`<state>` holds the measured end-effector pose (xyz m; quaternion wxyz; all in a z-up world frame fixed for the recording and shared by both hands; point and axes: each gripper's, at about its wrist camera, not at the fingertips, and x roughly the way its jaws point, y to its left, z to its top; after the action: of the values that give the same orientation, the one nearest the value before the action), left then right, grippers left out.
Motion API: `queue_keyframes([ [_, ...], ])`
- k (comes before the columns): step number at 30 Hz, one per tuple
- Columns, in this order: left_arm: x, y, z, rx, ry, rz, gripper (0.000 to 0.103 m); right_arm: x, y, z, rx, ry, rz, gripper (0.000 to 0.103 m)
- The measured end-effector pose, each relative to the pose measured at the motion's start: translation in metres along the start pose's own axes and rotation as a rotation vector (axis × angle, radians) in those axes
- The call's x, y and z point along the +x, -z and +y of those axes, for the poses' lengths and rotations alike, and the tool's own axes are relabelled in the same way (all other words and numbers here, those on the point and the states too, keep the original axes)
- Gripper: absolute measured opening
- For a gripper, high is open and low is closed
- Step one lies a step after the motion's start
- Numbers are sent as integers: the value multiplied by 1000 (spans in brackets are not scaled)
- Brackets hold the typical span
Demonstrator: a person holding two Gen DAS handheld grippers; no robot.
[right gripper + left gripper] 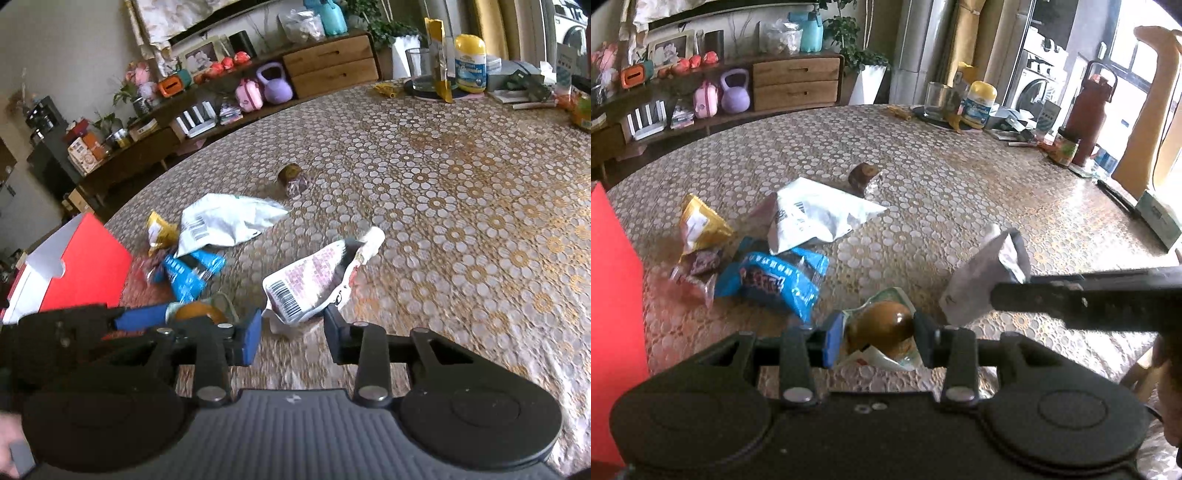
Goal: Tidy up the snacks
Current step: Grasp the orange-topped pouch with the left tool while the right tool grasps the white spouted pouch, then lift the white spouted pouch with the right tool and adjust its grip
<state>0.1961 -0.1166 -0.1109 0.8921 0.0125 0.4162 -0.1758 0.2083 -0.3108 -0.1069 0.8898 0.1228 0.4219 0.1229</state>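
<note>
Now, left gripper (873, 338) is clenched on a brown egg-shaped snack in clear green-edged wrap (882, 332), held over the patterned bench (960, 192) nr the red cardboard box (613, 280). Right gripper (291, 325) grasps a white foil pouch w/ barcode (310, 284) by its lower end, though blur hides the pad contact. Likely next: carry both to the box, keep grips firm, clear the blue packet (775, 280) & white bag (816, 214), and release inside the rim.

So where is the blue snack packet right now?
The blue snack packet lies on the table, left of both grippers, beside the red box and under the white bag.
</note>
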Motion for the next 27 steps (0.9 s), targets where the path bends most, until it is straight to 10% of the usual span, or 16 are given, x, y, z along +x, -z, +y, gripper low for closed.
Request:
queue_keyframes([
  [8,-10,5,3,-6,2,-3,38,-12,16,-9,24,-4,34,39],
  [15,-15,3,4,-9,4,-13,38,-8,5,-27,176,-21,4,76],
  [22,-13,4,4,-11,8,-8,38,9,2,-45,245,31,16,72],
  [27,-11,5,5,-14,8,-7,38,8,4,-55,251,64,12,38],
])
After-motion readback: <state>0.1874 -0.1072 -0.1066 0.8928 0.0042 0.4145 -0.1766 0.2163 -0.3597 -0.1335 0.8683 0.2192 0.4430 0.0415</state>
